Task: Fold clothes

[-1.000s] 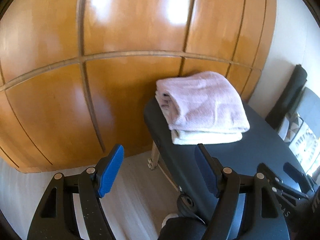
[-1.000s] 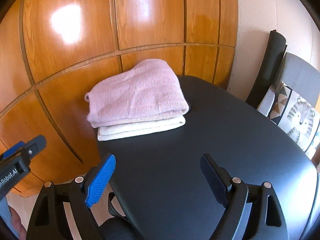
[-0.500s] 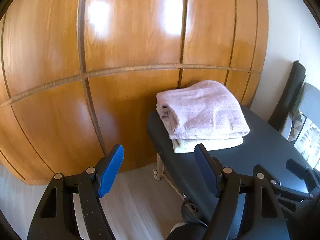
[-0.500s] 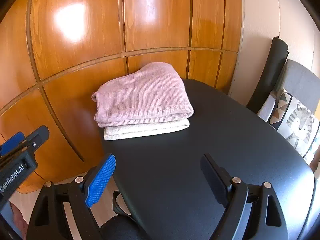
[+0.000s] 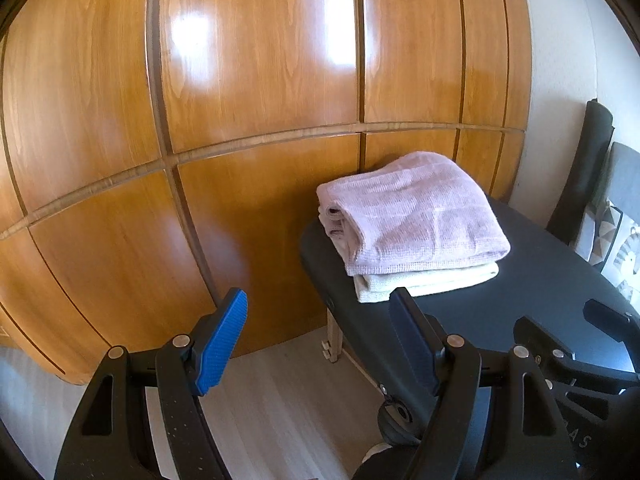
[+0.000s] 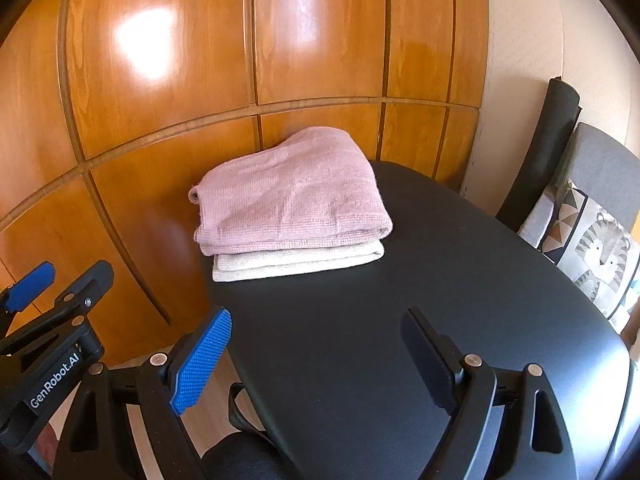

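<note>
A folded pink cloth lies on top of a folded cream cloth at the far end of a black padded table. My left gripper hangs open beyond the table's left edge, over the floor, nothing between its fingers. My right gripper is open above the bare near part of the table, well short of the stack. The left gripper also shows at the left edge of the right wrist view.
A glossy wooden wardrobe stands right behind the table. A grey chair with a patterned cushion and a dark rolled mat lean at the right wall. Pale wood floor lies left of the table.
Both grippers have drawn back and lifted slightly, so the stack looks farther away. The folded cloths have not moved, and both grippers stayed open.
</note>
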`<control>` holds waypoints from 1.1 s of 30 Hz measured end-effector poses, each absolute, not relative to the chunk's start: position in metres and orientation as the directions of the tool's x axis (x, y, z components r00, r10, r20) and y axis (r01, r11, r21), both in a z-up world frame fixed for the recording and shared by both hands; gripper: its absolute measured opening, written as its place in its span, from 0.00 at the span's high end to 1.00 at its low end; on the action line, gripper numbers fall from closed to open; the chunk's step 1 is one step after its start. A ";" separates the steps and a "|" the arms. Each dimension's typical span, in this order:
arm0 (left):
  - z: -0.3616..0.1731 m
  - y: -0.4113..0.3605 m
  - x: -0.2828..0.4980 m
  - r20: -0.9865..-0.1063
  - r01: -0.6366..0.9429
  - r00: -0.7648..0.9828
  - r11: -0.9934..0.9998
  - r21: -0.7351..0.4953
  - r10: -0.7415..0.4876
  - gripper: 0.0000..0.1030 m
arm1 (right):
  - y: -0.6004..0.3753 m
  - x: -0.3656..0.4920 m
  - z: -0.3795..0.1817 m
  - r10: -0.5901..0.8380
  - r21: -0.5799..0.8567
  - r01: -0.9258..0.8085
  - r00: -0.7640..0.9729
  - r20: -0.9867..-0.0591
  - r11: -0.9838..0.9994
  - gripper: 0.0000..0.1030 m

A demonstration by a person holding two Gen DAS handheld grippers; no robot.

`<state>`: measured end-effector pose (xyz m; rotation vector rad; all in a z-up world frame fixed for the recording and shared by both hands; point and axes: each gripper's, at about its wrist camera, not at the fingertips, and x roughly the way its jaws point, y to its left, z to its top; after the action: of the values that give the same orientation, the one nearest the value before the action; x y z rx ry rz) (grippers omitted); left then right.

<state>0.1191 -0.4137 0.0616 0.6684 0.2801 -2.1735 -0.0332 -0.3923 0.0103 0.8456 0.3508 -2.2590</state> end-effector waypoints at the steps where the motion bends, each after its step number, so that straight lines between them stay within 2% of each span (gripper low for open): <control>1: 0.061 -0.413 0.119 -0.550 0.772 -0.521 -0.636 0.024 -0.653 0.22 | -0.393 -0.033 0.010 -0.513 -0.010 0.689 -0.549 -0.659 -0.724 0.14; 10: 0.064 -0.412 0.119 -0.536 0.770 -0.523 -0.637 0.037 -0.663 0.20 | -0.396 -0.031 0.012 -0.507 -0.044 0.690 -0.572 -0.645 -0.723 0.14; 17: 0.060 -0.417 0.120 -0.569 0.768 -0.522 -0.641 0.009 -0.635 0.20 | -0.391 -0.033 0.012 -0.500 -0.044 0.682 -0.577 -0.645 -0.730 0.14; 26: 0.064 -0.416 0.122 -0.546 0.779 -0.514 -0.626 0.024 -0.661 0.20 | -0.391 -0.032 0.013 -0.502 -0.051 0.684 -0.581 -0.640 -0.727 0.14; 33: 0.064 -0.420 0.125 -0.565 0.774 -0.532 -0.632 -0.024 -0.630 0.20 | -0.391 -0.031 0.013 -0.498 -0.056 0.685 -0.582 -0.643 -0.727 0.14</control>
<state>0.1251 -0.4198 0.0642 0.6616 0.3462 -2.1805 -0.0310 -0.3915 0.0127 0.8042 0.3935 -2.2839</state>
